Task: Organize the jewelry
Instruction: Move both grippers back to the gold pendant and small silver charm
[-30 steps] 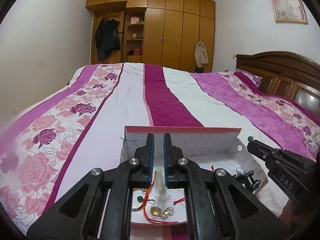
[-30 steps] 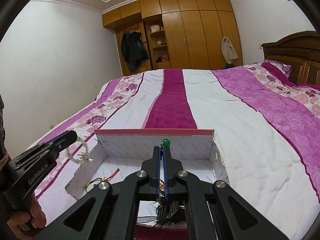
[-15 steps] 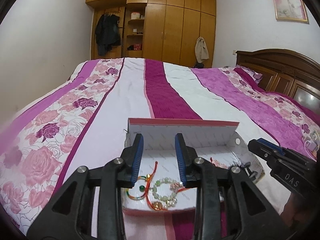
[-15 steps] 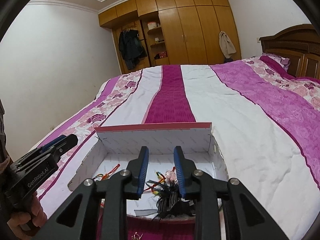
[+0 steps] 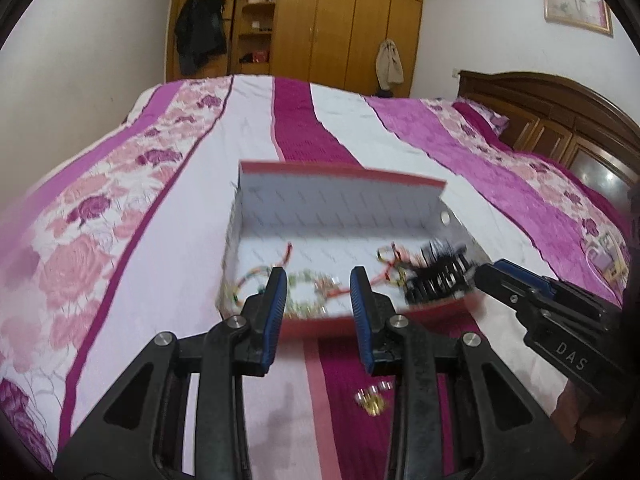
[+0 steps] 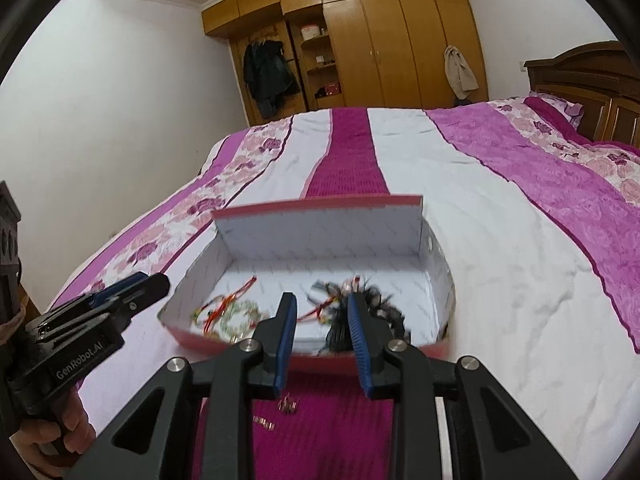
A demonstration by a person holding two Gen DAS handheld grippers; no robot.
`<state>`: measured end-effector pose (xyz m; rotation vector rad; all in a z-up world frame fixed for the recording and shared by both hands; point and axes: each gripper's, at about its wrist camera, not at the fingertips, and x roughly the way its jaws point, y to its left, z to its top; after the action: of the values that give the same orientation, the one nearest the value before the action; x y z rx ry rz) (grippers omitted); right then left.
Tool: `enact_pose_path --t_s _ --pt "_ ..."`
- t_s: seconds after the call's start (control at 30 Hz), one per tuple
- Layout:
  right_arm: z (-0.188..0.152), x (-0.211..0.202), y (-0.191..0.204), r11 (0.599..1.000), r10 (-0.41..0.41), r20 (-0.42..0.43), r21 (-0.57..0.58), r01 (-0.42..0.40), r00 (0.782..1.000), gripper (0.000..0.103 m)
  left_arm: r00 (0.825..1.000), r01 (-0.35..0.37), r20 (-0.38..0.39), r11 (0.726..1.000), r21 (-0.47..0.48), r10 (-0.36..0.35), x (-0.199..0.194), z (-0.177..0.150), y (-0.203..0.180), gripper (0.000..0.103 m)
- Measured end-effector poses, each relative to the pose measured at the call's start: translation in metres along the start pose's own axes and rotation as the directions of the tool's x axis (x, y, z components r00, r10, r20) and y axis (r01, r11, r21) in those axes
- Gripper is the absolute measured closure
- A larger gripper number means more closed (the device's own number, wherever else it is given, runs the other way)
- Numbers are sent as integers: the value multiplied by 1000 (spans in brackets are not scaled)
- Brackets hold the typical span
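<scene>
An open white box with a red rim (image 5: 340, 204) (image 6: 320, 236) sits on the bed. Inside lie red cord bracelets (image 5: 260, 276) (image 6: 228, 306), a pale green bead bracelet (image 5: 308, 296) (image 6: 240, 316) and a black hair clip (image 5: 440, 276) (image 6: 360, 308). My left gripper (image 5: 318, 300) is open and empty, just in front of the box's near wall. My right gripper (image 6: 322, 324) is open and empty at the near wall too. Small gold pieces (image 5: 372, 396) (image 6: 288, 406) lie on the bedspread in front of the box.
The box rests on a pink, white and magenta striped bedspread (image 5: 160, 240). A wooden headboard (image 5: 560, 120) stands at the right. A wooden wardrobe (image 6: 360, 40) fills the far wall.
Both grippers opened and dropped their jewelry into the box, then drew back toward the near edge. The gold pieces in front of the box have come into view.
</scene>
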<state>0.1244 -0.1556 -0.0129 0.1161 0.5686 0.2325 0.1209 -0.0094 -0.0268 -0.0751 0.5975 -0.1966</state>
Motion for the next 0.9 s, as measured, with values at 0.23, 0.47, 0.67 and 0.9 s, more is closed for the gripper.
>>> enact_pose_path --t_s 0.23,0.47,0.67,0.9 --pt "-20 -11 3 1000 1 -40 -10 -1 999 74 996 30 -86 1000 10 -29 1 -18 -8 79" --pt "-31 -19 -3 1000 -7 -62 1 7 998 74 984 51 -170 999 18 -47 9 -35 -21 79" --pt "-37 -22 -11 1000 -14 -76 15 16 997 74 972 54 -231 998 37 -44 19 -44 -31 79" --pt "-44 -20 -17 999 -14 -94 35 17 995 74 957 61 -287 996 60 -42 31 -55 -41 79"
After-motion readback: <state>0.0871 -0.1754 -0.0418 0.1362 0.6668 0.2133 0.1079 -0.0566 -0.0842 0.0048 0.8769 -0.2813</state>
